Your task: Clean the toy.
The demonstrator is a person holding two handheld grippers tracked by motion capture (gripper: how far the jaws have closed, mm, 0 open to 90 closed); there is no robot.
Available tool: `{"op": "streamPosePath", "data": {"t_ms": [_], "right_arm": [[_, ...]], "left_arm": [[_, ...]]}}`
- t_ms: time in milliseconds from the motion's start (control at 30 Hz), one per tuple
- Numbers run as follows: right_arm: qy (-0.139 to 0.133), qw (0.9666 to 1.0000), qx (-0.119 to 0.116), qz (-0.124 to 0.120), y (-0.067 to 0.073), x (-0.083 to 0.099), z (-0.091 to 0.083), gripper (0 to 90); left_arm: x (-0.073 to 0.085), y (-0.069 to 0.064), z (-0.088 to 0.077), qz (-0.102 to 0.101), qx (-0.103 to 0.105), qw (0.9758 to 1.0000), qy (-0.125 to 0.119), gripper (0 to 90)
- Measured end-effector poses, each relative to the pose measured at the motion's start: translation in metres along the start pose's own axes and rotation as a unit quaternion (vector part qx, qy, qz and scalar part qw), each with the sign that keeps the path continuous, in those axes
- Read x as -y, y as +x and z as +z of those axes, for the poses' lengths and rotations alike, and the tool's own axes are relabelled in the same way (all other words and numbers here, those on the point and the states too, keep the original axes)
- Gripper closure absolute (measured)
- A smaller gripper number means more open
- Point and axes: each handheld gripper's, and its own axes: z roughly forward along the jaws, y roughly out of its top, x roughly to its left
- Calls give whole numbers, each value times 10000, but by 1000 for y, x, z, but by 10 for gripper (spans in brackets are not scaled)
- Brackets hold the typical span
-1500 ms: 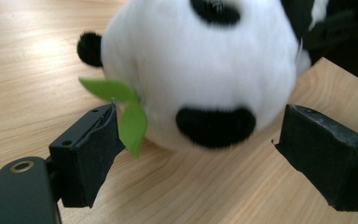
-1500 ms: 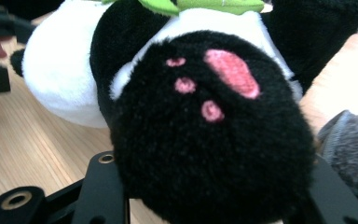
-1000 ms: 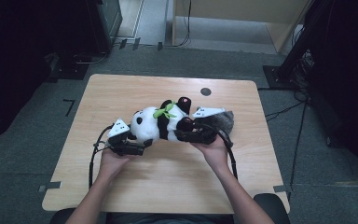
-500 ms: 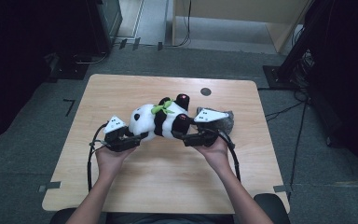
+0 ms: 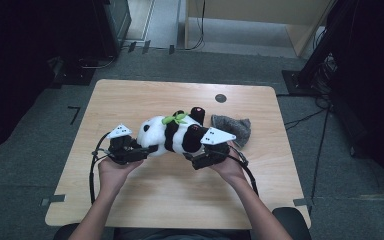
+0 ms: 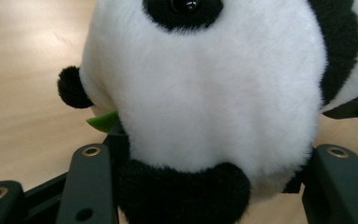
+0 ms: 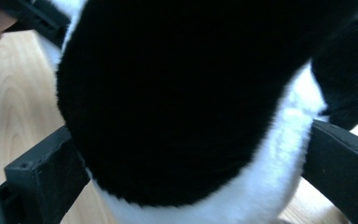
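1. Left gripper (image 5: 142, 152): jaws part-closed and pressed into the panda's (image 5: 172, 134) white head from both sides; they closed hard within the last second, then eased slightly. The left gripper view shows the head filling the gap between the jaws, with a black ear and a green leaf at its left.
2. Right gripper (image 5: 192, 159): jaws have just been opening and now stand wide. In the right gripper view the panda's black-and-white rear sits between them; it appears to brush the jaws, but I cannot tell whether they press.
3. Panda: lies lengthwise between the two grippers, head toward the person's left, over the middle of the table (image 5: 145, 95). Whether it rests on the wood or is lifted clear, I cannot tell.
4. Surface: light wooden tabletop, rounded corners, with a small dark disc (image 5: 220, 98) near the far edge.
5. Nearby: a grey cloth (image 5: 232, 127) lies just beyond the right gripper, close to the panda's feet.
6. Room: grey carpet, dark equipment at left and right, cables on the floor.
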Motion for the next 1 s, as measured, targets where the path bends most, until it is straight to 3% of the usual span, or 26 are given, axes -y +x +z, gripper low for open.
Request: {"op": "streamPosePath", "data": {"t_ms": [100,167,267,367,533,633,733,767,867,1000], "right_arm": [[-158,9997,-4,177,-1,2,0,0],[-152,9996,-33,218,-1,3,1,0],[154,9997,18,184,-2,6,5,159],[206,9984,-77,516,-7,7,1,346],[242,9964,15,817,-13,1,-5,386],[281,9937,5,1084,-21,2,-7,399],[303,9897,98,1393,-32,3,-13,401],[244,9877,100,1539,-37,5,-17,401],[81,9814,-25,1918,-51,6,-28,399],[82,9784,-318,2039,-51,4,-32,386]], "left_arm": [[0,1,1,-339,169,9992,131,399],[-1,-5,3,-282,84,9994,168,390],[0,-13,7,-92,-143,9995,259,371],[0,-10,9,-127,-61,9998,159,320],[5,5,14,264,137,9992,-250,130],[9,9,15,449,145,9983,-355,124],[11,10,11,657,-176,9972,-318,136],[11,12,9,702,-180,9968,-331,137],[14,16,7,746,16,9962,-442,149],[15,9,11,993,236,9929,-604,149]]}}
